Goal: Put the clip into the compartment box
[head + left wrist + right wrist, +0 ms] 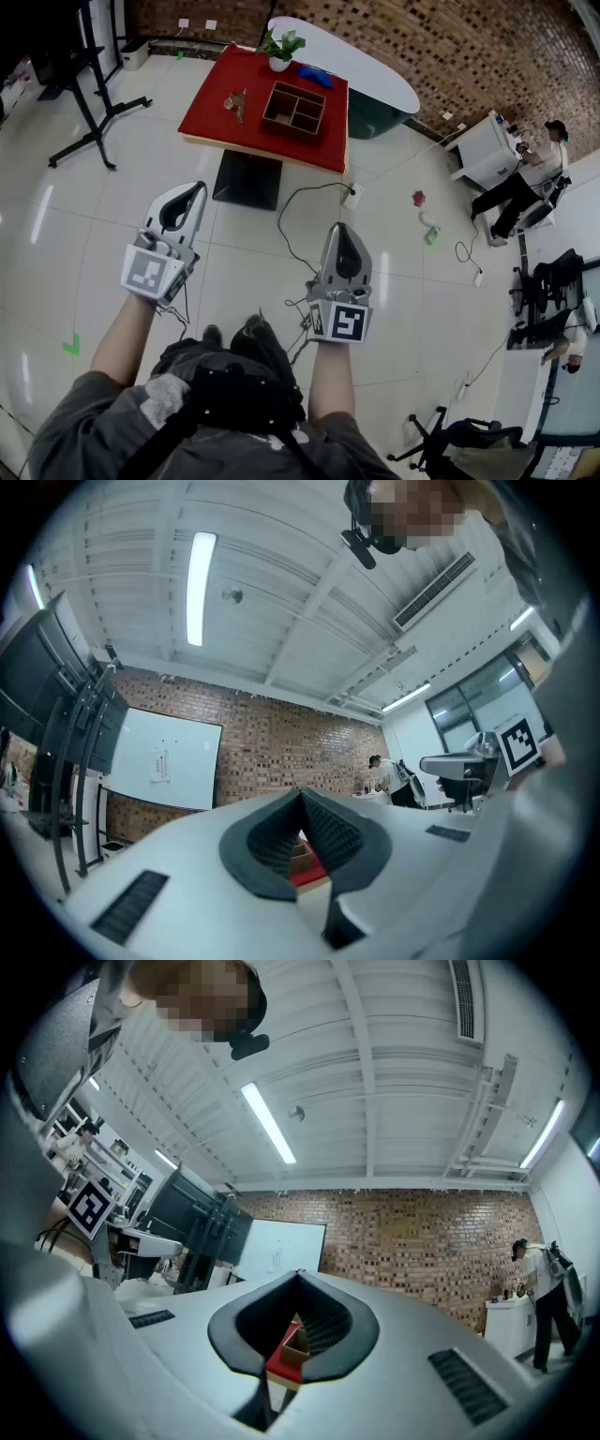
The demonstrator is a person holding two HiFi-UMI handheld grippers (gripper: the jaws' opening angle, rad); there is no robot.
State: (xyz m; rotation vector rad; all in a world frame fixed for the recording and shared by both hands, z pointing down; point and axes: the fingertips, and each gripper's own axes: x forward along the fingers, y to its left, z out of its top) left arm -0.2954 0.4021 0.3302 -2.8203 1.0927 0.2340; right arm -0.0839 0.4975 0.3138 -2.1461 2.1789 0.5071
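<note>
Far ahead, a wooden compartment box (293, 110) stands on a red table (216, 112). A small brownish clip (236, 103) lies on the table left of the box. My left gripper (194, 190) and right gripper (340, 230) hang over the floor, well short of the table. Both are shut, tips touching, with nothing between them. In the left gripper view the left gripper (302, 794) frames a sliver of the red table (309, 872). In the right gripper view the box (296, 1340) and the table (278, 1363) show through the gap below the right gripper (299, 1274).
A potted plant (280, 49) and a blue thing (316, 77) sit at the table's far edge. A white oval table (366, 70) stands behind. Cables (291, 225) and a power strip (352, 195) lie on the white floor. A stand (89, 103) is at left; people at right.
</note>
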